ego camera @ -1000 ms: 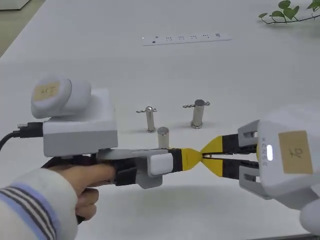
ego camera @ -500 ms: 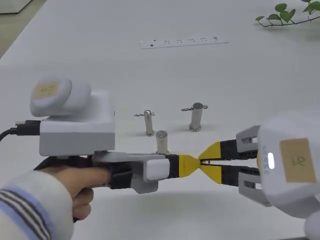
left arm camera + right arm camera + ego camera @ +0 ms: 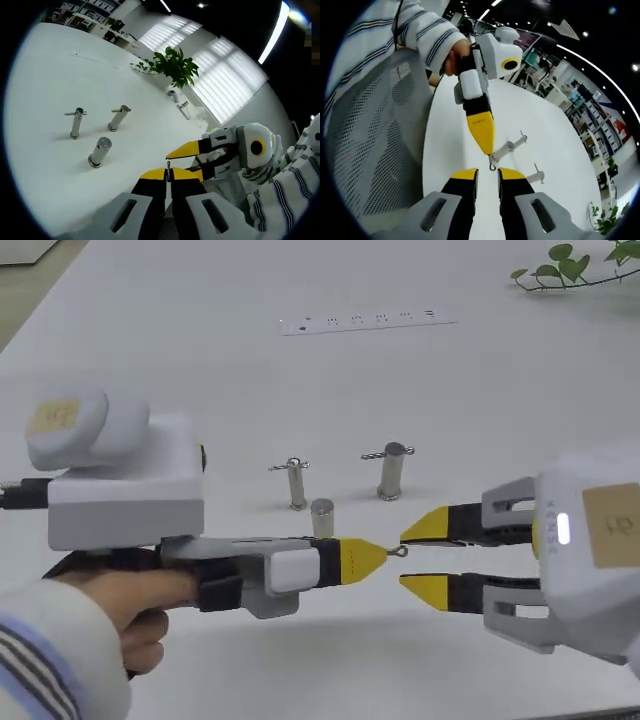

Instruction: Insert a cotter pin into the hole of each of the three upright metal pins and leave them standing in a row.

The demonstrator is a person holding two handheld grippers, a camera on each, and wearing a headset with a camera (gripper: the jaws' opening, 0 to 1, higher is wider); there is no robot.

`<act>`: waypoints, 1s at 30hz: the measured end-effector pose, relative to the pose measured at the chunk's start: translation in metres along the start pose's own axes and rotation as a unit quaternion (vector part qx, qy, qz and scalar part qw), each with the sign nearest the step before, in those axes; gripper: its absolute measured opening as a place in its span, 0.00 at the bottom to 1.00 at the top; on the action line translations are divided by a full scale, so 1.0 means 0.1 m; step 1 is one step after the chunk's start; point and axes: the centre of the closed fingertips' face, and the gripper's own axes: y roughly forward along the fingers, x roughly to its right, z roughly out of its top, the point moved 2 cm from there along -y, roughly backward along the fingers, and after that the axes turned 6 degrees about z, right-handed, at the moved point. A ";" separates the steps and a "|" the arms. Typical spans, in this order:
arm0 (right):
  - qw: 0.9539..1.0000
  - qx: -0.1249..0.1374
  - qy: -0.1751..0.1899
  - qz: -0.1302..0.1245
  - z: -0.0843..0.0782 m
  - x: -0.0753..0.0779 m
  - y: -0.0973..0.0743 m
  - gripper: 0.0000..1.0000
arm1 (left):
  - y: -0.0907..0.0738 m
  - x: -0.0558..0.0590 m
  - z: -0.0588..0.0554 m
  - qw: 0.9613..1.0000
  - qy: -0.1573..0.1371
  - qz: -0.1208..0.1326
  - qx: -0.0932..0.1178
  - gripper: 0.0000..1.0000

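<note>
Holding gripper: left gripper (image 3: pixel 365 555) (image 3: pixel 168 172), yellow-tipped jaws pressed together on a thin silver wire cotter pin (image 3: pixel 396 552) (image 3: pixel 492 162), whose looped end sticks out past the tips.
Facing gripper: right gripper (image 3: pixel 405 558) (image 3: pixel 487 174), yellow-tipped jaws spread wide, tips towards the left gripper's; the loop sits at the mouth of the gap, touching neither jaw.
Fitted pins: two upright silver metal cylinders, the left fitted pin (image 3: pixel 297 485) (image 3: pixel 76 122) and the right fitted pin (image 3: pixel 392 472) (image 3: pixel 117 118), each with a wire pin through its head, side by side near the middle of the white worktop (image 3: pixel 200 370).
Plain pin: third upright silver cylinder (image 3: pixel 322 518) (image 3: pixel 100 151), nearer the front edge, just beyond the left gripper's jaws.
Far edge: flat white power strip (image 3: pixel 370 319); green leafy plant (image 3: pixel 580 265) at the far right corner.
</note>
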 end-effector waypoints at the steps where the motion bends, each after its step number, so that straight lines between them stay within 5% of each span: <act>1: 1.000 0.007 0.021 0.007 -0.02 -0.01 -0.01 0.18 | -0.01 0.02 0.00 1.000 0.012 -0.005 0.000 0.00; 7: 0.992 0.054 0.112 0.033 -0.04 0.03 -0.06 0.19 | -0.07 0.08 0.02 0.994 0.109 -0.016 0.007 0.00; 12: 0.973 0.108 0.186 0.081 0.07 0.01 -0.11 0.20 | -0.10 0.10 -0.03 0.982 0.188 -0.028 -0.008 0.00; 15: 0.971 0.111 0.191 0.092 0.12 -0.01 -0.10 0.19 | -0.12 0.15 -0.05 0.972 0.232 -0.041 -0.011 0.00; 18: 0.968 0.112 0.191 0.115 0.16 -0.08 -0.09 0.18 | -0.13 0.17 -0.05 0.967 0.251 -0.050 -0.009 0.00; 19: 0.968 0.111 0.190 0.123 0.19 -0.11 -0.09 0.18 | -0.14 0.19 -0.04 0.961 0.271 -0.055 -0.002 0.00; 30: 0.963 0.118 0.178 0.163 0.24 -0.25 -0.06 0.10 | -0.14 0.27 -0.12 0.940 0.328 -0.095 -0.019 0.00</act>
